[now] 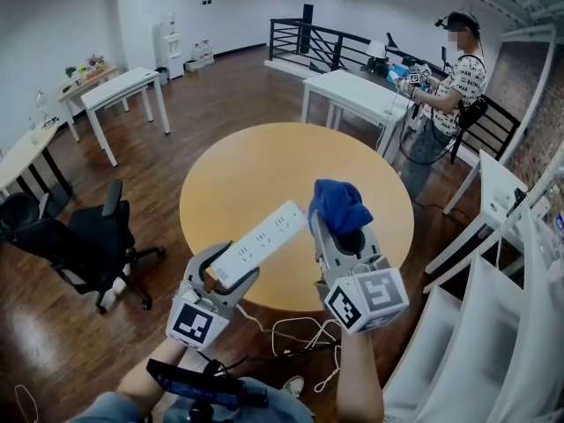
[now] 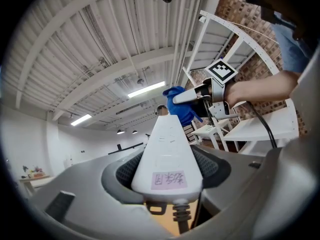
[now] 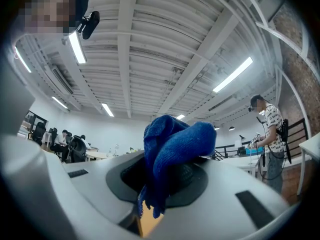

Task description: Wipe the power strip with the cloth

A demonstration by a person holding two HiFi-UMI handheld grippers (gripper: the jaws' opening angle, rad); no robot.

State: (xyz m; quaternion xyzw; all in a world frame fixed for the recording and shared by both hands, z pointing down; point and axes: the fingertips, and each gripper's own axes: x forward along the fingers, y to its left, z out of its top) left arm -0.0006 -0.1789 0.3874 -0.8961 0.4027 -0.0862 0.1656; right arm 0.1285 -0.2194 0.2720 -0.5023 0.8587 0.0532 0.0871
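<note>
So the power strip point(image 1: 261, 242) sits clamped by its cord end in the left gripper point(image 1: 225, 270) jaws, slanting up toward frame center. The right gripper point(image 1: 344, 236) jaws pinch the blue cloth point(image 1: 339, 204) just beside the strip's far tip. Both are raised over the round bench point(image 1: 238, 174).

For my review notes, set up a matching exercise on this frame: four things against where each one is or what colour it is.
1 power strip
2 cloth
3 round table
4 office chair

A black, on the floor
B clamped in right claw
C light wood top
D clamped in left claw

Pairs: 1-D, 2-B, 3-C, 4-A
</note>
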